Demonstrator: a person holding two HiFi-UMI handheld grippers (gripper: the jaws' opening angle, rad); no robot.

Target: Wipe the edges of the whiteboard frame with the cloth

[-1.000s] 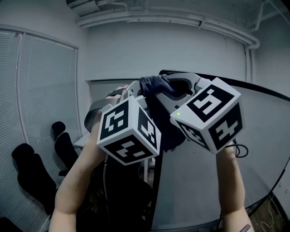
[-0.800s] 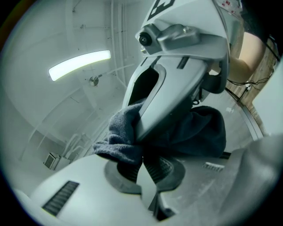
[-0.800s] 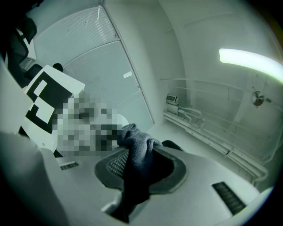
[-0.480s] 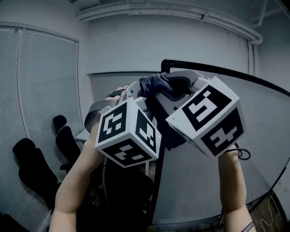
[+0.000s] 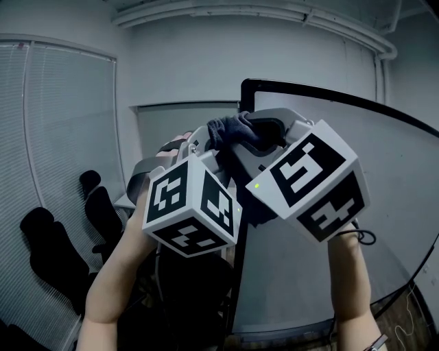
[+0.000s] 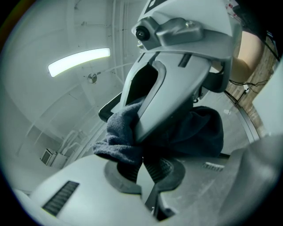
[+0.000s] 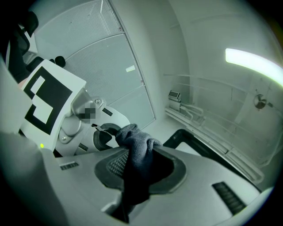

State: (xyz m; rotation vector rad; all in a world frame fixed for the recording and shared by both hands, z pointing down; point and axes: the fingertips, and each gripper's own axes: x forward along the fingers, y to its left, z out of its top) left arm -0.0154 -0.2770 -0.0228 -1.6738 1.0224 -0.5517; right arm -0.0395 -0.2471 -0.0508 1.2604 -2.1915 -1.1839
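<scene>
Grey office room, whiteboard frame point(image 5: 244, 92) corner at upper centre.
Left gripper point(image 6: 141, 160) and right gripper point(image 7: 138, 164) are both clamped on the dark cloth point(image 5: 232, 128), just beside that corner.

White slatted window blinds point(image 5: 62, 137) cover the left wall. Black office chairs point(image 5: 48, 253) stand below them. White ceiling pipes point(image 5: 260, 14) run above the plain pale wall point(image 5: 206, 62). A long fluorescent ceiling light point(image 6: 79, 61) glows.

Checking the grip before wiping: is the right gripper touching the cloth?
Touching. The right gripper view shows the cloth pinched between the jaws of the right gripper, bunching out past their tips.
</scene>
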